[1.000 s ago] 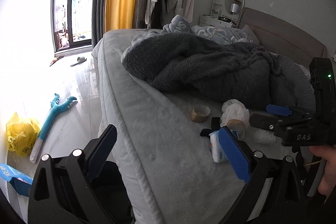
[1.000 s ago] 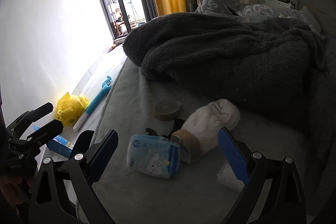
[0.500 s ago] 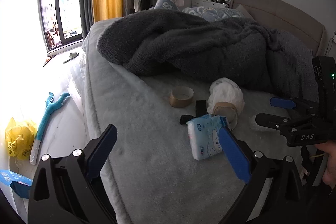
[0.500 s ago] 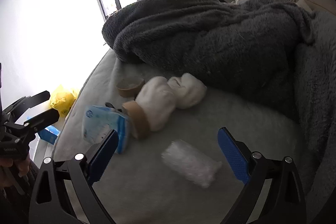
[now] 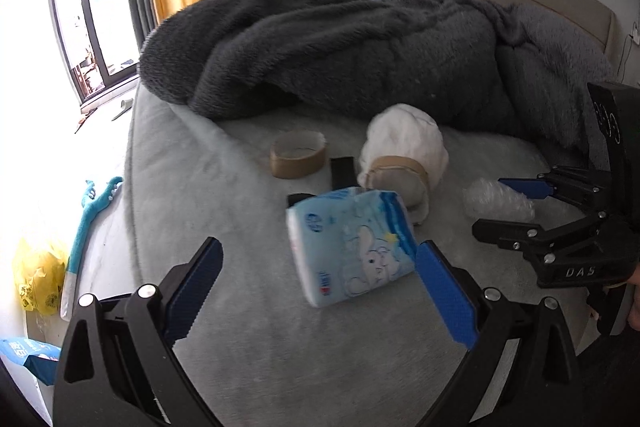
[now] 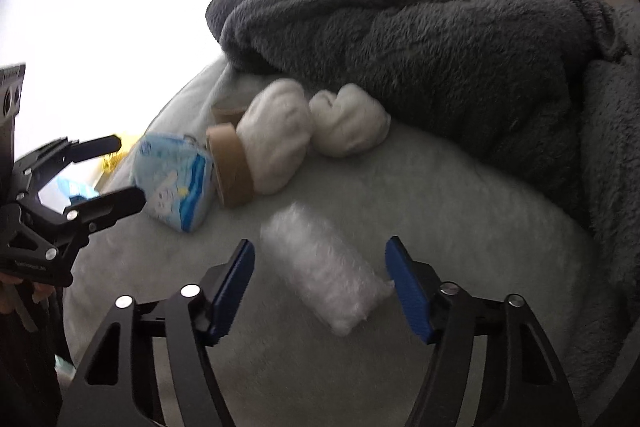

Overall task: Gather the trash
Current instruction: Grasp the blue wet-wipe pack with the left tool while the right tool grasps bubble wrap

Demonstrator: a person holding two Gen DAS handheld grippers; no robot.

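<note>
A blue tissue pack (image 5: 352, 245) lies on the grey bed, just ahead of my open left gripper (image 5: 318, 281); it also shows in the right wrist view (image 6: 174, 183). A clear crumpled plastic bag (image 6: 326, 277) lies between the open jaws of my right gripper (image 6: 320, 285); it also shows in the left wrist view (image 5: 496, 201). Two brown tape rolls (image 5: 298, 159) (image 6: 230, 165) and white socks (image 6: 276, 137) lie beside the pack. The right gripper shows in the left wrist view (image 5: 516, 205), the left gripper in the right wrist view (image 6: 116, 173).
A dark fleece blanket (image 5: 340, 47) is heaped across the bed behind the items. On the floor at left are a yellow bag (image 5: 38, 279), a teal handled tool (image 5: 86, 223) and a blue packet (image 5: 28, 357). The bed edge (image 5: 132, 187) drops off at left.
Both grippers have moved forward over the bed. The left one has closed in on the tissue pack. The right one has come down around the plastic bag and narrowed its opening.
</note>
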